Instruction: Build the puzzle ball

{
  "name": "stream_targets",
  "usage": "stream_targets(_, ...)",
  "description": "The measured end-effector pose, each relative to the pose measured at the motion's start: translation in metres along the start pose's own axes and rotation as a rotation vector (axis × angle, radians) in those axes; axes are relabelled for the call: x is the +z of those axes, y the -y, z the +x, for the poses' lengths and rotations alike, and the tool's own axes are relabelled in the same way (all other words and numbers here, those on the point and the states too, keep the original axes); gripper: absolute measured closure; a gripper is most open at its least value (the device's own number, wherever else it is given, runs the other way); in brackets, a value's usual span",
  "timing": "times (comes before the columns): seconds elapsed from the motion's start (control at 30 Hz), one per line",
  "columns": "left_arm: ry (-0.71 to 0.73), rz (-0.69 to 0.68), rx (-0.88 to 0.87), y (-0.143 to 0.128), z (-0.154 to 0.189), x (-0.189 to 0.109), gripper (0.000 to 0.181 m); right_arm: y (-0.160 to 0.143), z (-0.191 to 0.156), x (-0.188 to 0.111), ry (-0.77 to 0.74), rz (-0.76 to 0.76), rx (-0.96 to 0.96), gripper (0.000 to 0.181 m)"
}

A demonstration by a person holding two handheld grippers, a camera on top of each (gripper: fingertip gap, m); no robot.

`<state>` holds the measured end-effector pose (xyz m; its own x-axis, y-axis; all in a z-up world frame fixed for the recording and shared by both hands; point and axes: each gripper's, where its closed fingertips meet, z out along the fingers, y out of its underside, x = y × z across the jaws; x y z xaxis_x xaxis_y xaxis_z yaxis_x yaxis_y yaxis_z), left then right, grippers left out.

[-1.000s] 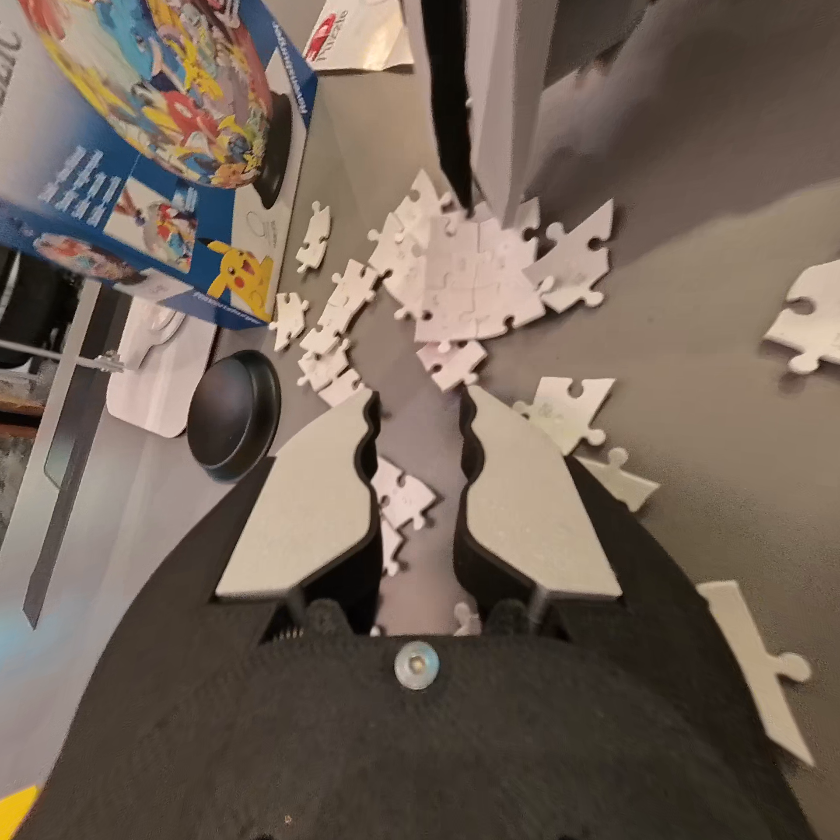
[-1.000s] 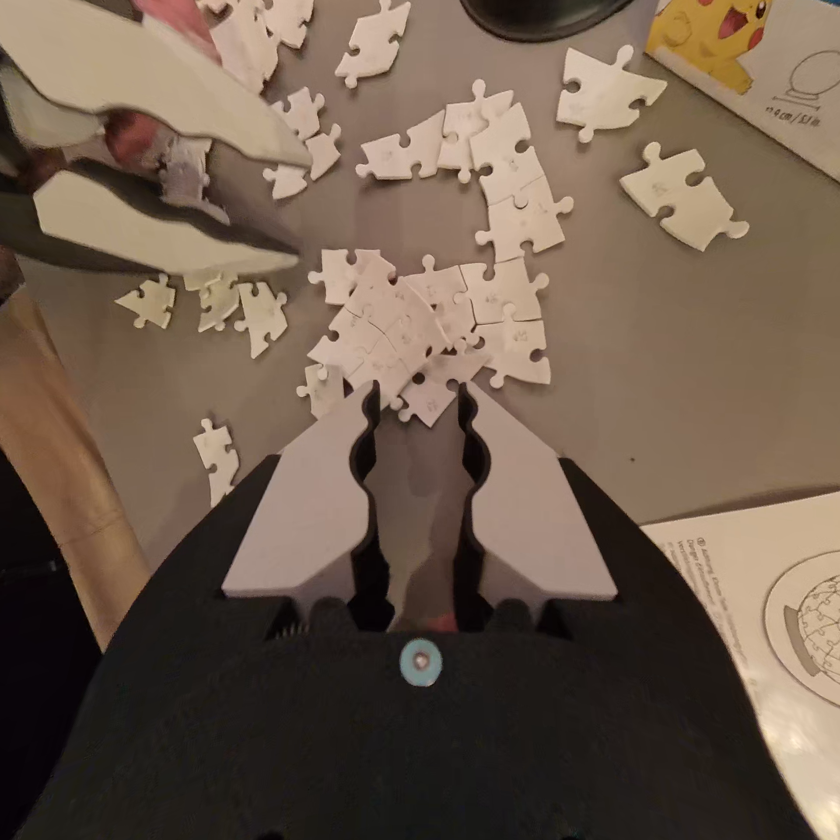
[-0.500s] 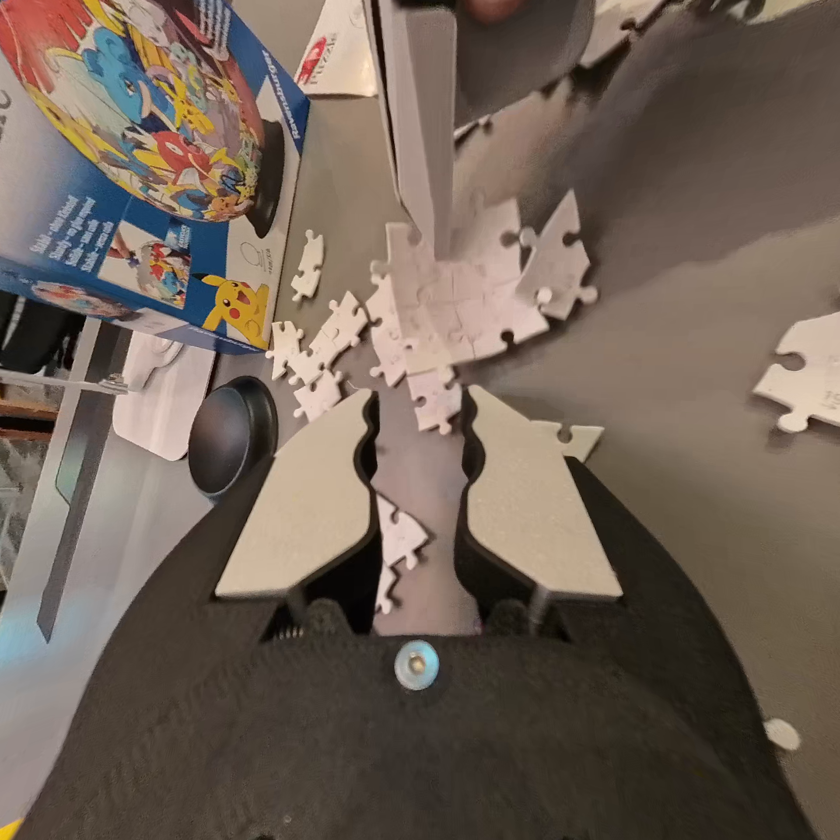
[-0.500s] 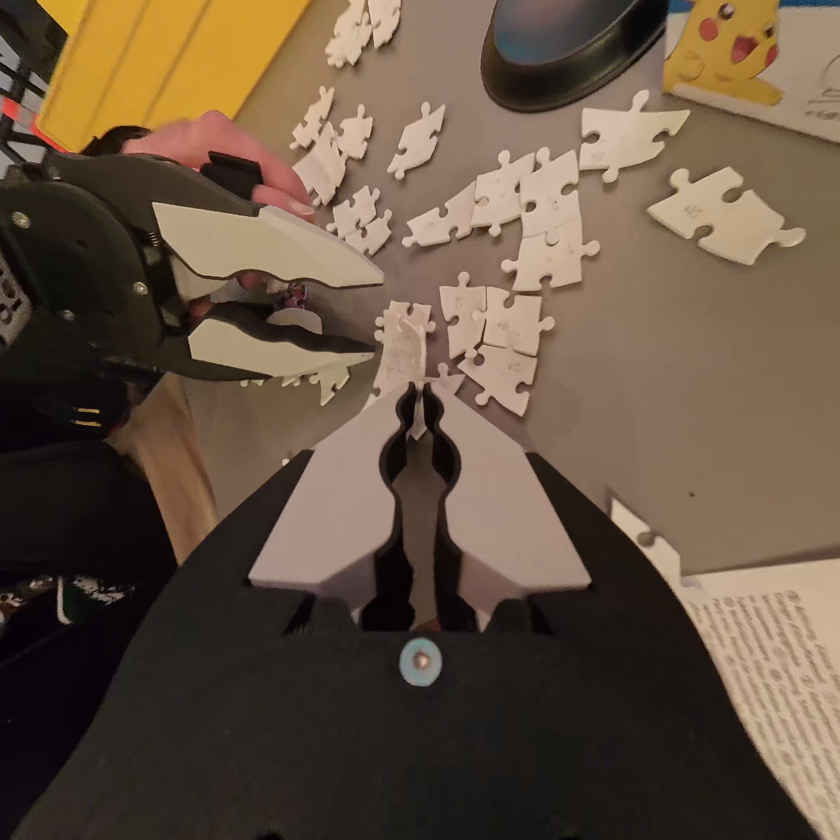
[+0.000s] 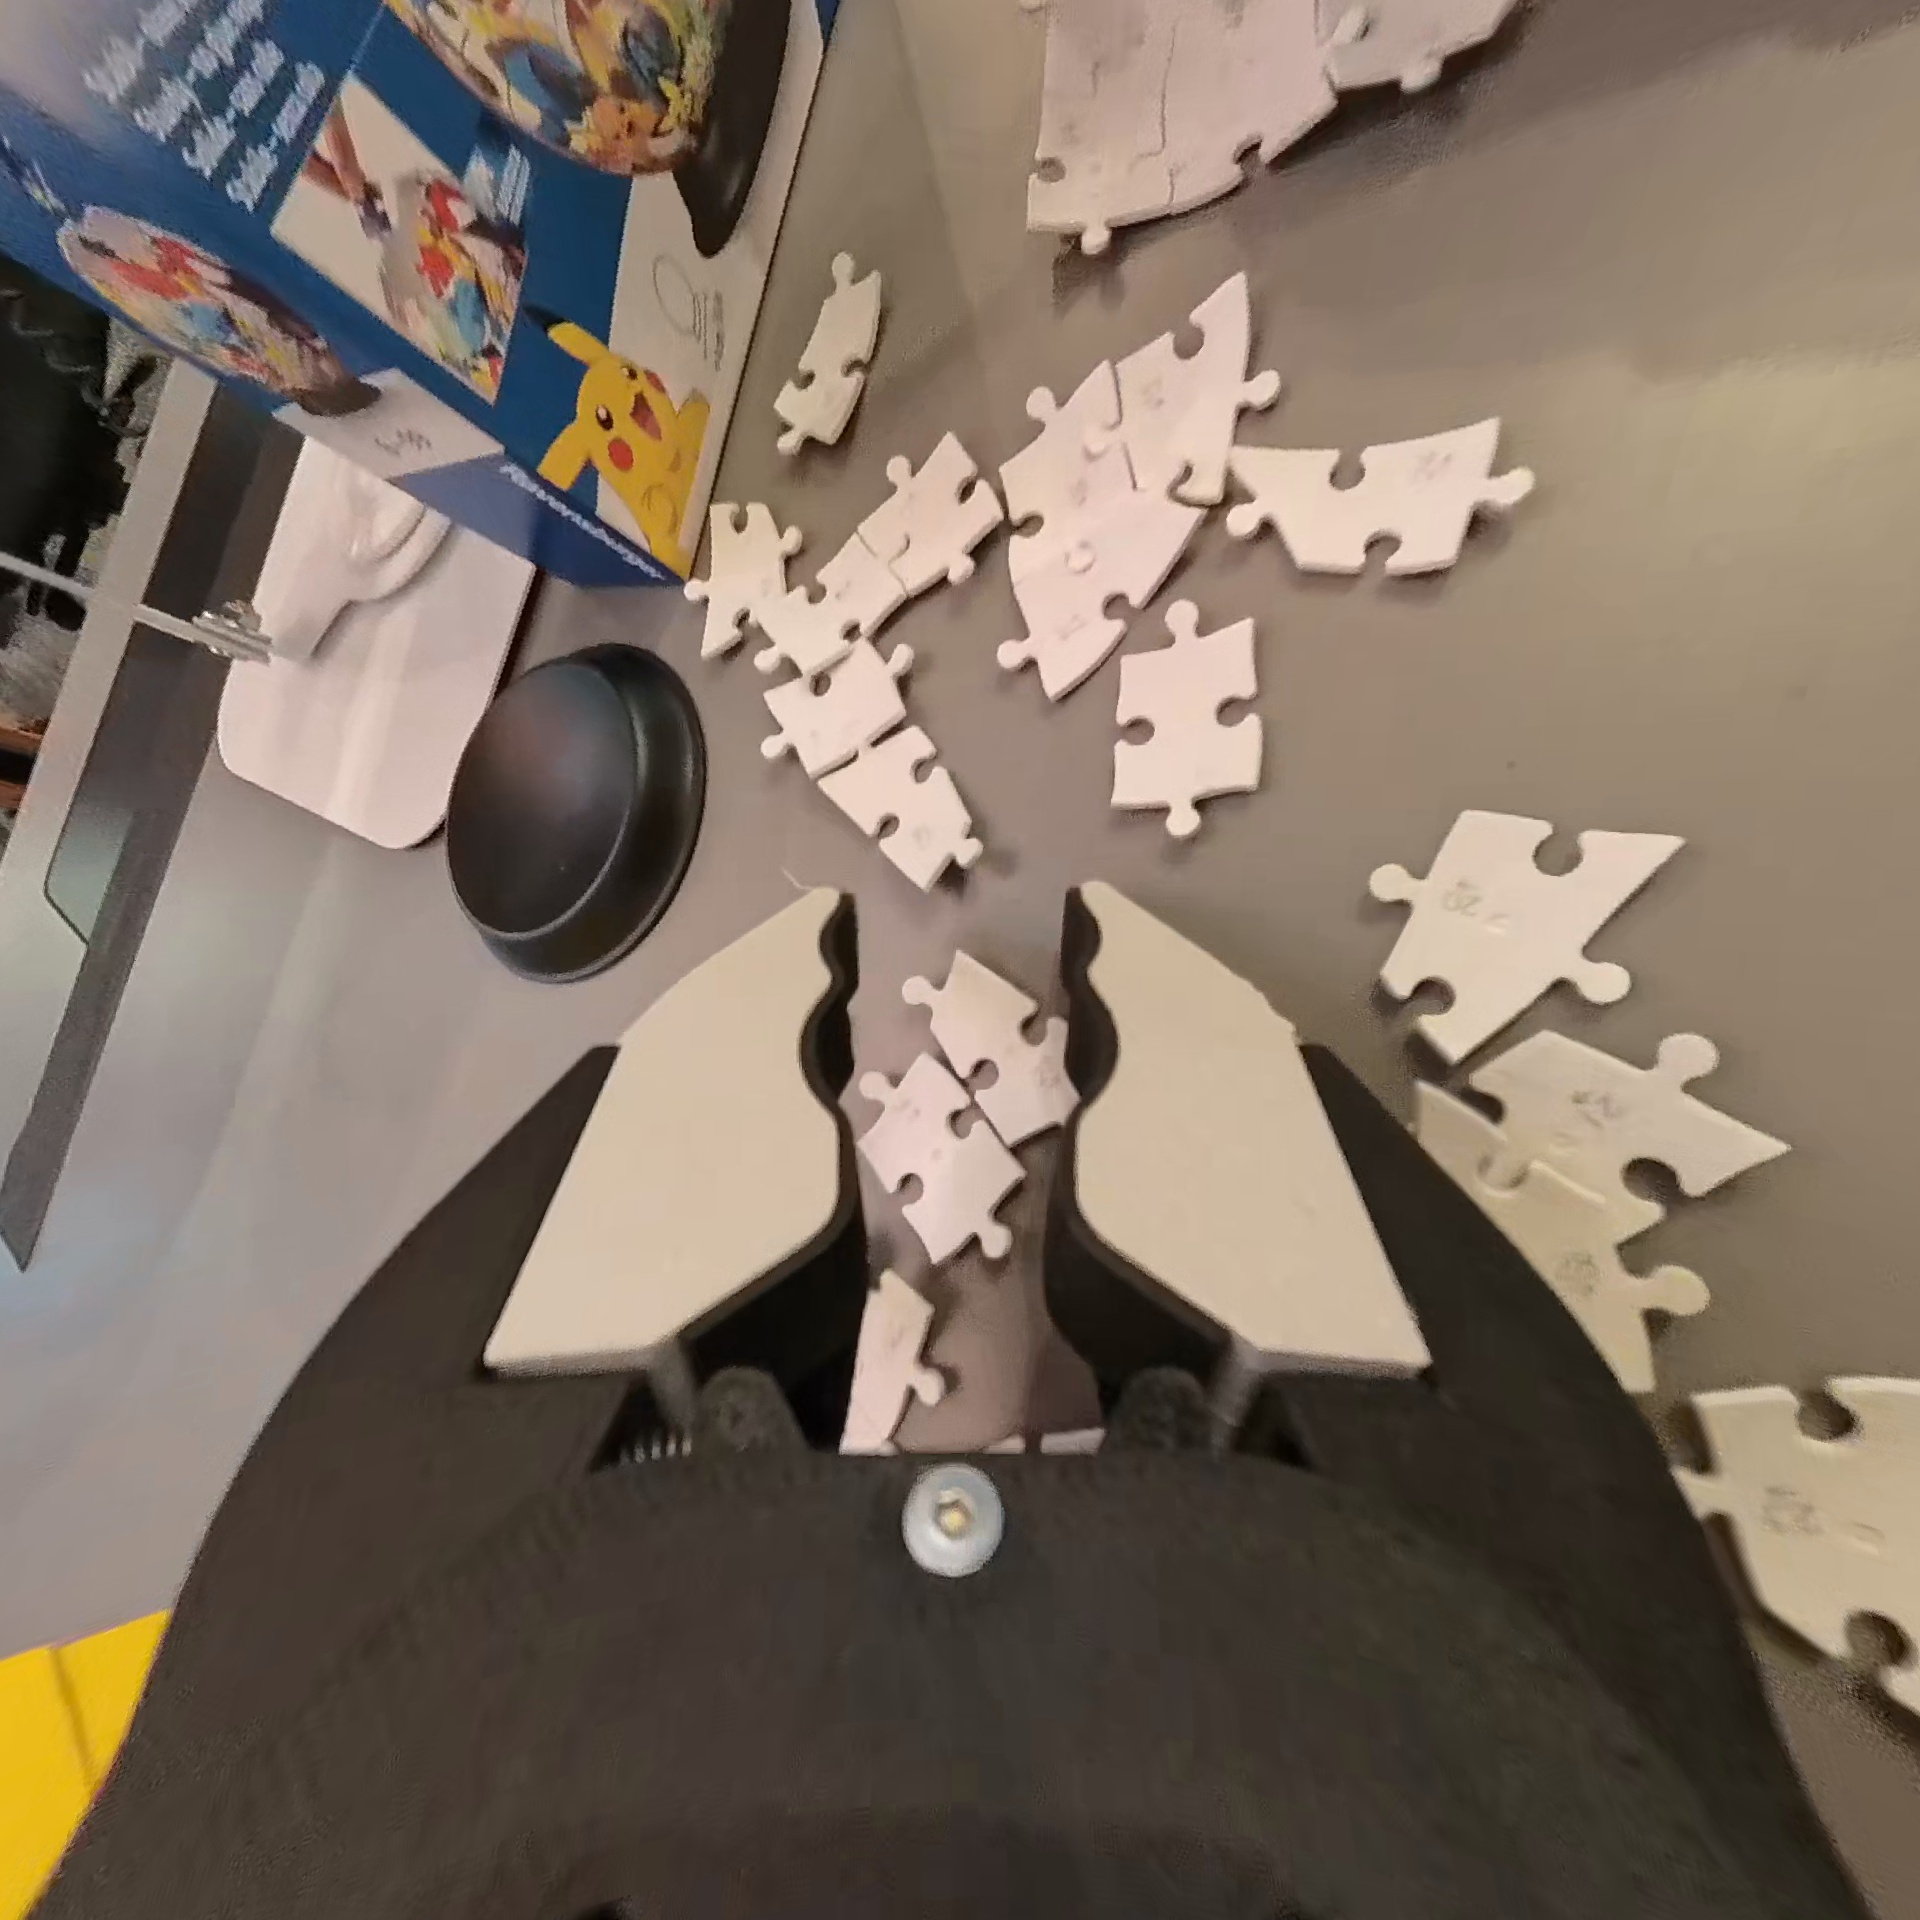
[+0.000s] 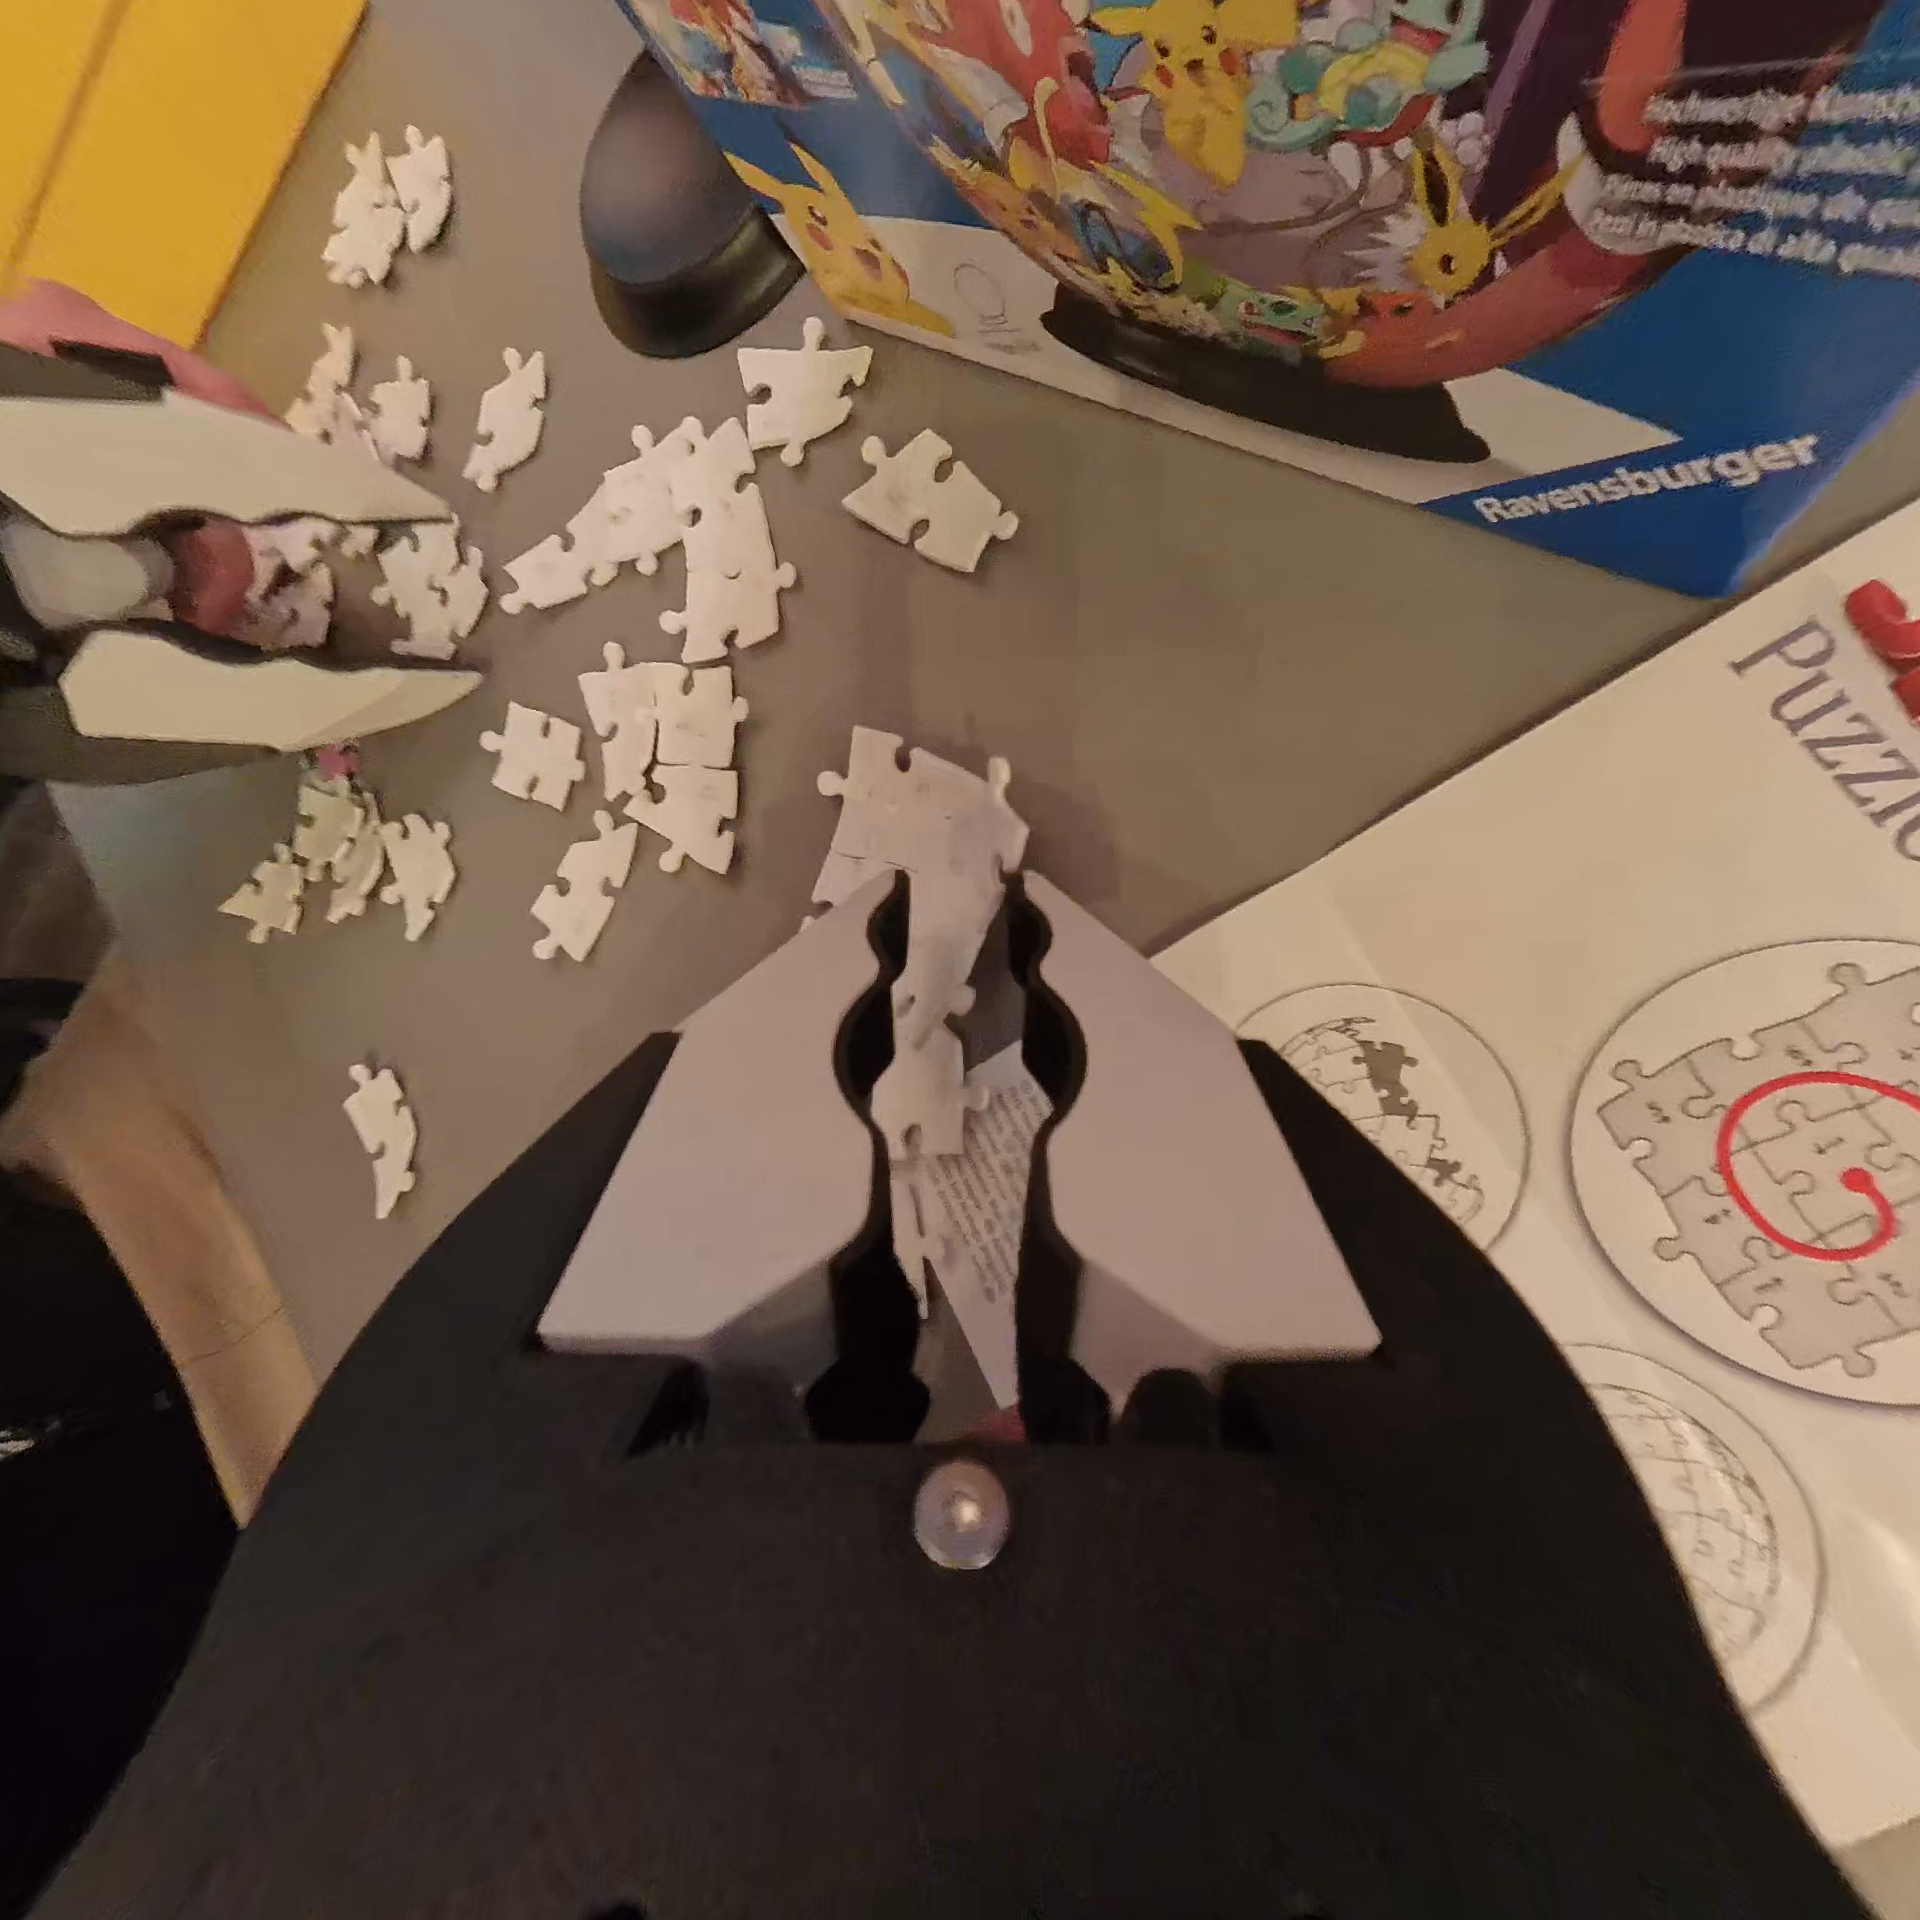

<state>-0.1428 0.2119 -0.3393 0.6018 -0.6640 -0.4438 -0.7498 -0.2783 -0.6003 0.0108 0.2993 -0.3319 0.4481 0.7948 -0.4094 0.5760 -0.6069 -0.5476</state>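
Both my jaws first: my left gripper [image 5: 961, 904] stands released, its two grey fingers [image 5: 717, 1122] spread with nothing between them, hovering over the grey table [image 5: 1558, 675]; my right gripper [image 6: 961, 883] is clenched on a joined cluster of white puzzle pieces [image 6: 925, 821], which stands up on edge out of the tips and is lifted off the table.

Going left to right in the left wrist view: a yellow patch [image 5: 62, 1704] sits at the bottom corner, then a white curved sheet [image 5: 364, 675] lies partly under the blue puzzle box [image 5: 436, 312]. Just right of the sheet rests the black round stand [image 5: 577, 810]. Next come loose white pieces, blank side up, several hooked together in a short chain [image 5: 862, 665] (small marks on them are too blurred to tell). Two joined pieces [image 5: 966, 1101] lie on the table directly below my open left fingers. Farther right lie larger single pieces [image 5: 1507, 925], and the held cluster shows at the top edge.

In the right wrist view my left gripper appears at the far left over the scattered pieces, the stand and box lie along the top, and a white instruction sheet [image 6: 1558, 1039] with round diagrams lies at the right, just beside my right fingers.
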Motion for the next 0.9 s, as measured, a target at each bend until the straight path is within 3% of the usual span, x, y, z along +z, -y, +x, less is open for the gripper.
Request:
stream_targets(0.2, -0.032, 0.024, -0.087, -0.006, -0.014, -0.010, 0.144, 0.018, -0.002, -0.015, -0.155, 0.035, -0.143, 0.151)
stream_targets(0.37, -0.042, 0.036, -0.099, 0.002, -0.013, -0.006, 0.145, 0.024, -0.024, -0.011, -0.147, 0.040, -0.222, 0.149)
stream_targets(0.67, -0.069, 0.002, -0.121, 0.003, -0.008, 0.008, 0.146, 0.035, -0.053, 0.037, -0.126, 0.002, -0.321, 0.144)
stream_targets(0.9, -0.062, -0.007, -0.104, 0.004, -0.003, 0.013, 0.149, 0.038, -0.056, 0.078, -0.047, -0.061, -0.210, 0.145)
